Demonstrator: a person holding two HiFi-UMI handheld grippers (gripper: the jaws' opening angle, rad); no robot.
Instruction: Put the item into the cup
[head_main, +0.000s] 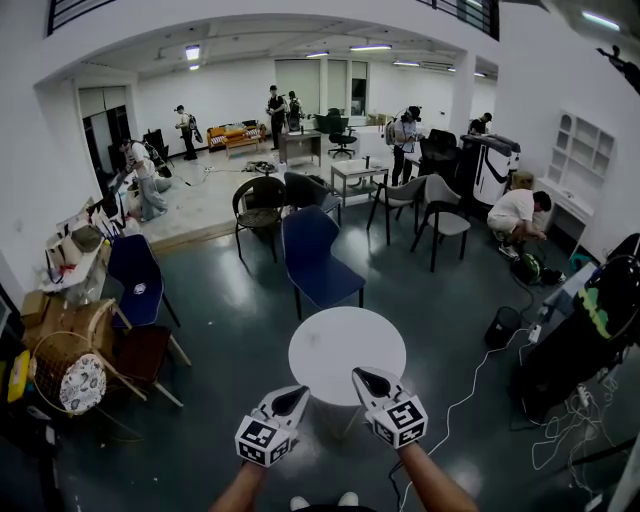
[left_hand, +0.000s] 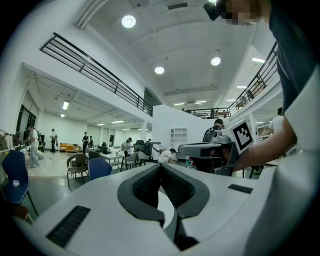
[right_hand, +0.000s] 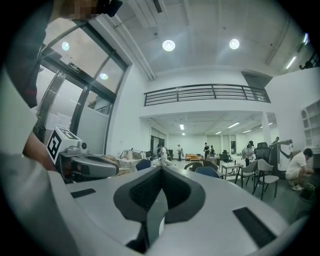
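No cup and no item shows in any view. In the head view my left gripper (head_main: 298, 394) and my right gripper (head_main: 361, 377) are held side by side over the near edge of a small round white table (head_main: 345, 340), tips pointing away from me. Both are shut with nothing between the jaws. In the left gripper view the jaws (left_hand: 161, 165) meet at their tips, and the right gripper (left_hand: 210, 150) shows to the right, level with them. The right gripper view shows its jaws (right_hand: 161, 169) closed too, with the left gripper (right_hand: 87, 166) at the left.
A blue chair (head_main: 317, 255) stands just behind the table. More chairs (head_main: 258, 205) and small tables (head_main: 358, 175) fill the hall beyond, with people at the back. A wicker chair (head_main: 65, 370) is at my left, and black equipment (head_main: 585, 330) with cables (head_main: 470, 390) at my right.
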